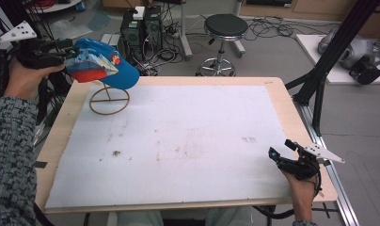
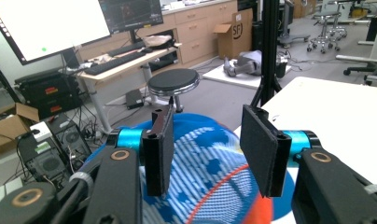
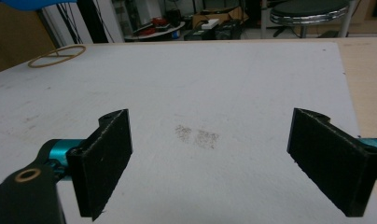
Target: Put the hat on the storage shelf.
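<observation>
Cap (image 1: pixel 101 63) above ring stand (image 1: pixel 109 100), table (image 1: pixel 277 99) far-left

Illumination: even, diffuse, overhead; moderate brightness in all 3 views. Shadows soft and faint on tabletop (image 1: pixel 178 141). No hard glare; monitor (image 2: pixel 51 23) overexposed to flat white in left gripper view. High view: soft, low resolution, blocky compression. Gripper views: near jaws slightly blurred, background soft, mild wide-angle stretch at edges.
</observation>
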Demonstrator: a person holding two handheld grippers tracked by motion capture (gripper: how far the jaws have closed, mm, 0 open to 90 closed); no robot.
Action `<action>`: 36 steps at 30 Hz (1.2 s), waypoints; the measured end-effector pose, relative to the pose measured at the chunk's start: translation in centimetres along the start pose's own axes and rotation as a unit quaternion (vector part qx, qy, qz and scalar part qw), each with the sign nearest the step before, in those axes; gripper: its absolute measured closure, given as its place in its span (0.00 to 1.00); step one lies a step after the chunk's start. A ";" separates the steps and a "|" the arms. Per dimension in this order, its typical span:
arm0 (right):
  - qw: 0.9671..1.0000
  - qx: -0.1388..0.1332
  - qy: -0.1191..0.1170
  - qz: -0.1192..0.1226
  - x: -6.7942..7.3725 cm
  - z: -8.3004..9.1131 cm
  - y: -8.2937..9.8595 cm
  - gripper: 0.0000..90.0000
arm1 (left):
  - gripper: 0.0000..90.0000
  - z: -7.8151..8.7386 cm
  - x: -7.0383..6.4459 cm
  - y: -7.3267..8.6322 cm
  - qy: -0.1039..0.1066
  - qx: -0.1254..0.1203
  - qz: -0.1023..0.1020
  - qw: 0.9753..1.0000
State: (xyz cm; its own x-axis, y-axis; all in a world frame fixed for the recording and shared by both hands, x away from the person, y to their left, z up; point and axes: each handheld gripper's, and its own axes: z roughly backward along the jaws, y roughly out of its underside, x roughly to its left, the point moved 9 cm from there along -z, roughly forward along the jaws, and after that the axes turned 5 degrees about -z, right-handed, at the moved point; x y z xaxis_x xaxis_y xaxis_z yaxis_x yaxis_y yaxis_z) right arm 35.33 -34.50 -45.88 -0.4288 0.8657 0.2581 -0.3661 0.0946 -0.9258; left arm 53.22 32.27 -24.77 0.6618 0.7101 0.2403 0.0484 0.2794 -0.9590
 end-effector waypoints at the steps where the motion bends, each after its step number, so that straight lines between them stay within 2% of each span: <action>1: 1.000 0.002 -0.002 0.000 0.2 -0.2 0.0 0.14 | 0.60 0.3 -0.4 -0.2 0.000 -0.005 0.000 1.000; 5: 1.000 0.002 -0.010 0.004 0.6 -0.9 -0.2 0.14 | 0.57 1.3 -1.7 -0.7 -0.002 -0.020 0.007 1.000; 12: 1.000 -0.004 -0.020 0.008 1.3 -2.1 -0.7 0.14 | 0.56 2.5 -3.4 -0.3 -0.015 -0.024 0.015 0.999; 14: 1.000 0.002 -0.020 0.014 1.6 -2.5 -0.7 0.14 | 0.55 2.6 -3.6 -0.2 -0.015 -0.023 0.015 1.000; 18: 0.999 0.004 -0.024 0.025 2.1 -3.3 -0.8 0.14 | 0.52 3.3 -5.0 0.1 -0.015 -0.027 0.018 0.999; 31: 0.999 -0.001 -0.028 0.023 2.4 -3.5 -1.1 0.14 | 0.50 4.3 -7.5 0.5 -0.019 -0.036 0.018 0.999; 36: 0.999 -0.001 -0.028 0.022 2.4 -3.5 -1.1 0.14 | 0.49 4.6 -8.0 0.7 -0.023 -0.037 0.021 0.999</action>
State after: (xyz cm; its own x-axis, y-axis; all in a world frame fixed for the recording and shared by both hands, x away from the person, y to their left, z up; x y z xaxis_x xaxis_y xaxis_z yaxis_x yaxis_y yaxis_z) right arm 37.56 -30.76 -45.24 -0.4901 0.8404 0.2315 -0.3438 0.0576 -0.9373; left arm 44.49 29.79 -26.70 0.6291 0.7497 0.2052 0.0786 0.2014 -0.9764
